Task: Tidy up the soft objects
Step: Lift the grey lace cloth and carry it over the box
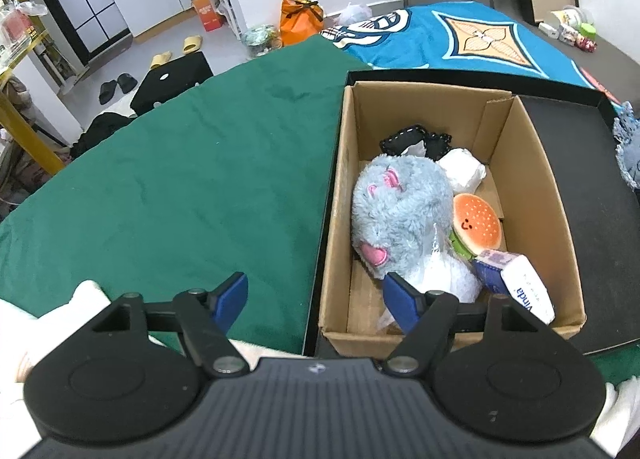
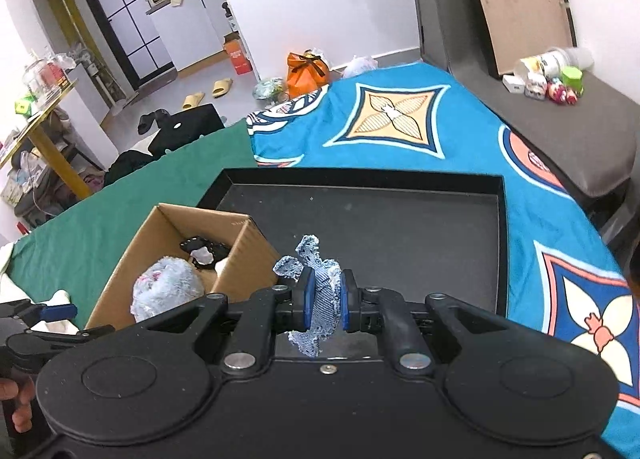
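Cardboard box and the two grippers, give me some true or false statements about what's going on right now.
1. The right gripper is shut on a frayed denim piece. True.
2. The left gripper holds the burger plush. False: its jaws are open and empty.
3. The grey plush lies inside the cardboard box. True.
4. The cardboard box stands on the blue patterned cloth. False: it sits in the black tray.

Matt brown cardboard box (image 1: pixel 536 179) holds a fluffy grey plush toy (image 1: pixel 400 215); frayed denim scrap (image 2: pixel 324 291); matt black tray (image 2: pixel 400 227).
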